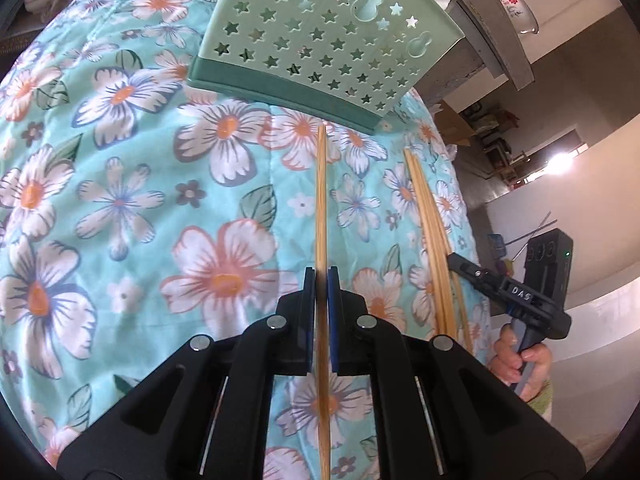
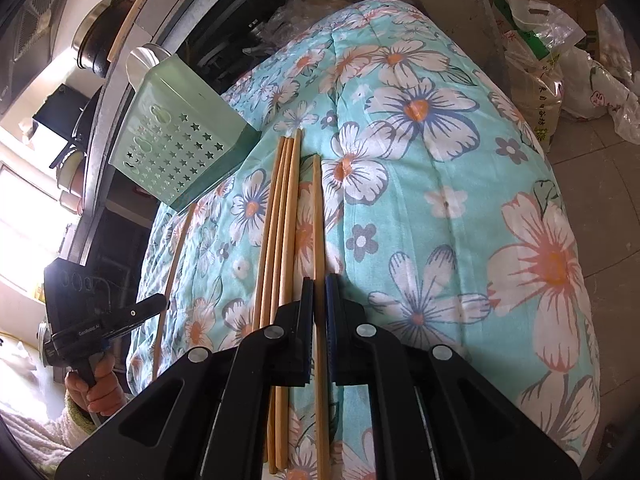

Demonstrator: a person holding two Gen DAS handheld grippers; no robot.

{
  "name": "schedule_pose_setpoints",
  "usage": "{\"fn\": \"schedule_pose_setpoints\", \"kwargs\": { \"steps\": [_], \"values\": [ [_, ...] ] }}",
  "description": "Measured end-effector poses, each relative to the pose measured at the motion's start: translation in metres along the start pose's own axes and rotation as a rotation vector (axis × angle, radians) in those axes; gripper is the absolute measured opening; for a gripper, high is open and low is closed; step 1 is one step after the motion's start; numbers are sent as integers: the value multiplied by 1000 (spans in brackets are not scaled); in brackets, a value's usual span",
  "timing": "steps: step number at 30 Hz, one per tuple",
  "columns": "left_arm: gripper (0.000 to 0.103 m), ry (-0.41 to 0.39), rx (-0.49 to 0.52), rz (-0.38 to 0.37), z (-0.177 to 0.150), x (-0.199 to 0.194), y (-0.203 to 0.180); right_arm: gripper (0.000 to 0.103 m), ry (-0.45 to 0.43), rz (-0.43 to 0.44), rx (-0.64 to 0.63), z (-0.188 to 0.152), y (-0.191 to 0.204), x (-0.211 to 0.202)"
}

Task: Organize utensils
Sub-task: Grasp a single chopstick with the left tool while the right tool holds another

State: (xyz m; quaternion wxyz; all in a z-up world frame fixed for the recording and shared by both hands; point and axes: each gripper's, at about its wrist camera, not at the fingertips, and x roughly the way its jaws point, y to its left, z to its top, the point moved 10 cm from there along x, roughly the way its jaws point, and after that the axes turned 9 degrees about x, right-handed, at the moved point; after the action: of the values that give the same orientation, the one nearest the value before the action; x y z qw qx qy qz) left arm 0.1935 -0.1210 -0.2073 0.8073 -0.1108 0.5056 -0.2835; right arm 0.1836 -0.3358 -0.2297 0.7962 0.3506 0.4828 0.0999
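My left gripper (image 1: 321,276) is shut on a single bamboo chopstick (image 1: 321,200) that points toward the green star-holed utensil holder (image 1: 320,36), which lies tilted on the floral cloth. My right gripper (image 2: 319,284) is shut on another single chopstick (image 2: 318,216). A bundle of several chopsticks (image 2: 280,216) lies on the cloth just left of it, and it also shows in the left wrist view (image 1: 432,232). The holder (image 2: 176,148) sits at the far left in the right wrist view. Each gripper shows in the other's view, the right gripper (image 1: 456,258) and the left gripper (image 2: 160,302).
A floral quilted cloth (image 1: 120,200) covers the rounded work surface. A white bowl (image 1: 516,0) sits on a shelf at the back right. Plastic bags and a sack (image 2: 560,60) stand on the floor beyond the cloth. A pan (image 2: 100,28) hangs at the upper left.
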Motion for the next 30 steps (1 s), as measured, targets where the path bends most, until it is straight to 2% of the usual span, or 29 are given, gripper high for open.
{"fn": "schedule_pose_setpoints", "kwargs": {
  "steps": [3, 5, 8, 15, 20, 26, 30],
  "values": [
    [8, -10, 40, 51, -2, -5, 7, 6, -1, -27, -10, 0, 2, 1],
    [18, -12, 67, 65, 0, -6, 6, 6, 0, -43, -14, -1, 3, 1],
    [22, -15, 100, 83, 5, -5, 3, 7, 5, -60, -18, 0, 3, 1],
    [22, 35, 209, 165, 31, 5, 4, 7, 31, -90, -31, 1, 4, 1],
    [23, 76, 276, 184, 45, 18, 1, 8, 59, -123, -77, 2, 7, 2],
    [23, 109, 276, 175, 48, 34, 5, 8, 59, -169, -133, 13, 12, 7],
    [23, 110, 304, 194, 54, 41, 2, 8, 49, -209, -190, 21, 18, 12]
  ]
}}
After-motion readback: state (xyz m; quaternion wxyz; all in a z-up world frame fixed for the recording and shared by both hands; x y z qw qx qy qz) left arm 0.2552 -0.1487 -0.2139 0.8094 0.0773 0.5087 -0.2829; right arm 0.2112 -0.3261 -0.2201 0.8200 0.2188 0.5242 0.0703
